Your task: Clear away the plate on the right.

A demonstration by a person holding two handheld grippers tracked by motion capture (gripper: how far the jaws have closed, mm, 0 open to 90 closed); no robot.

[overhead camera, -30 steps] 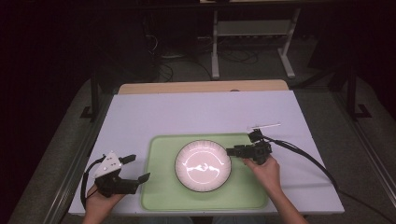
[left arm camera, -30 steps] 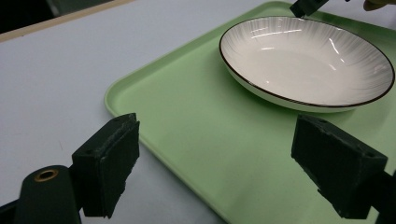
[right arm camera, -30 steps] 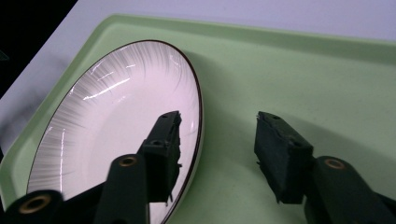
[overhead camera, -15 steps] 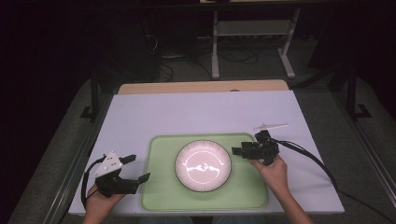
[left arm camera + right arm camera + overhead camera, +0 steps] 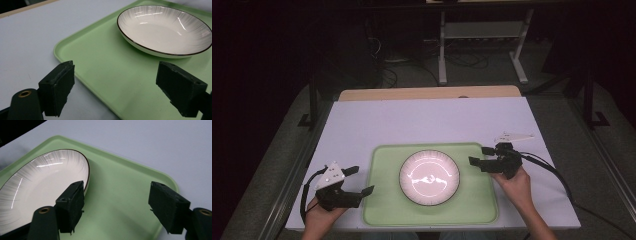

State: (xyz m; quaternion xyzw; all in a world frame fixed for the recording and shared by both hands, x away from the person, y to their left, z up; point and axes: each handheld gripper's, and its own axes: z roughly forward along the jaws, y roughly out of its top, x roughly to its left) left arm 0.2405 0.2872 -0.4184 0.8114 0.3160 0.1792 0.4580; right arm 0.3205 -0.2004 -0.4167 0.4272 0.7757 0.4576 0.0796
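A white ribbed plate [image 5: 429, 177] with a thin dark rim rests in the middle of a light green tray [image 5: 384, 205] on the white table. My right gripper [image 5: 477, 155] hovers over the tray's right side, just off the plate's right rim [image 5: 86, 173]. Its jaws have just been opening and nothing is between them [image 5: 116, 202]. My left gripper [image 5: 360, 181] rests at the tray's left edge [image 5: 60, 53], open and empty, aimed at the plate [image 5: 165, 30].
The white tabletop [image 5: 432, 122] stretches behind the tray to a wooden strip [image 5: 427, 93] at its far edge. Beyond it stand metal table legs [image 5: 442, 47] and cables on a dark floor. Cables trail from both grippers.
My right gripper has let go of the plate's right rim and drawn back to the right, with its jaws spreading apart. The left gripper and the plate have stayed put.
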